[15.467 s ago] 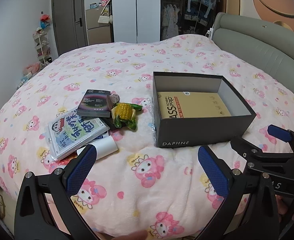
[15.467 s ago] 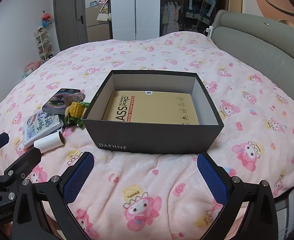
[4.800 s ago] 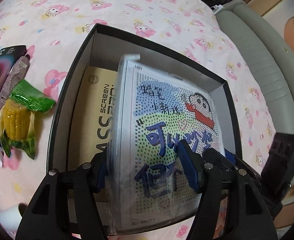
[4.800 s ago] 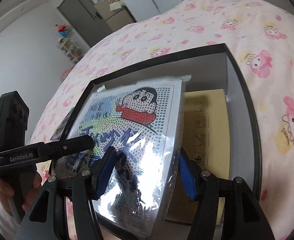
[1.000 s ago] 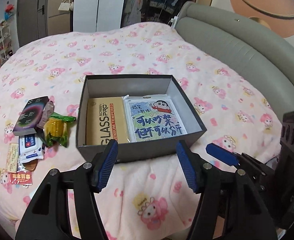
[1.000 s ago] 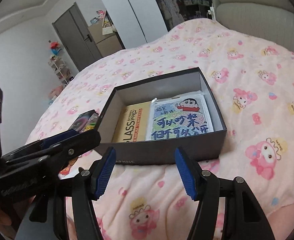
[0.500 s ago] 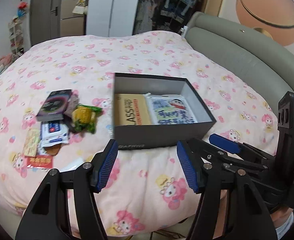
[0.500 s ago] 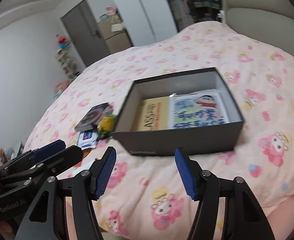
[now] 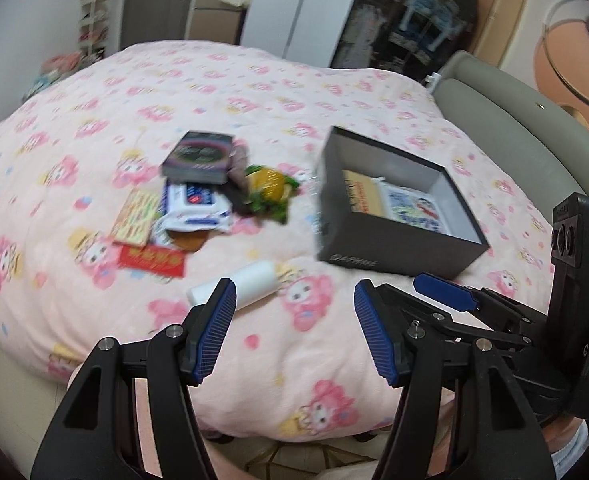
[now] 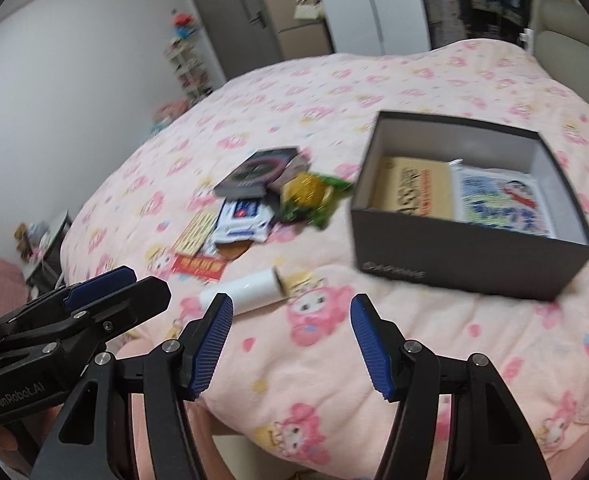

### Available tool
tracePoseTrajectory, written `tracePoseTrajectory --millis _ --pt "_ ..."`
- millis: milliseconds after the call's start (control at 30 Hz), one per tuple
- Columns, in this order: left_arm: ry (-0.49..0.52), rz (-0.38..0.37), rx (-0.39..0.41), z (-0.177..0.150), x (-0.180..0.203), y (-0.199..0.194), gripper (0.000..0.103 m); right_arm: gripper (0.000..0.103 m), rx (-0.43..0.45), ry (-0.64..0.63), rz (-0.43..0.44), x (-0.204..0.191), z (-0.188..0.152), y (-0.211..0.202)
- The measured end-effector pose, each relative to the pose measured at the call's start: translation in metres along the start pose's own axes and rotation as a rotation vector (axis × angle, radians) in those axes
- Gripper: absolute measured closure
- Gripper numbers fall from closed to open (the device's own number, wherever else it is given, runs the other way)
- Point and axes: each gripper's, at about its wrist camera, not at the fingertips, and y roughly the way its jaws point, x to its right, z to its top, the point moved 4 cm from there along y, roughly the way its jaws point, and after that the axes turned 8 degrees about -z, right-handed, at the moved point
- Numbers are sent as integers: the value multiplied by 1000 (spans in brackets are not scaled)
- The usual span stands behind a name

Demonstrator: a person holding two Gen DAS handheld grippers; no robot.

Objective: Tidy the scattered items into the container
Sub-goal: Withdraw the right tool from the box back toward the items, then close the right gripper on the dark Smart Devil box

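Jaws stand wide and empty on the left gripper (image 9: 294, 332) and right gripper (image 10: 290, 344). White roll (image 9: 240, 287) lies on the bed (image 9: 94, 128), long axis slanting toward the dark box (image 9: 394, 248) nearby.

1 box (image 9: 390, 246) w/ 2 flat packs inside; 1 white roll (image 9: 240, 286), 1 corn pack (image 9: 268, 190), 1 wipes pack (image 9: 194, 208).

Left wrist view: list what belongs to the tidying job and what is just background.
Job:
dark grey cardboard box
white paper roll
yellow corn in green wrapper
dark flat booklet
white-and-blue wipes pack
red card

Background:
pink cartoon-print bedspread
grey padded headboard
dark open wardrobe
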Motion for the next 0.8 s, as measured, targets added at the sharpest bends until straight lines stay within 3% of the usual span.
tracePoseTrajectory --millis 367,800 --pt "-103 17 19 -2 -61 7 42 45 -68 -148 43 -61 0 45" --pt "-240 47 90 33 -142 61 48 46 -68 -94 -39 -38 68 106"
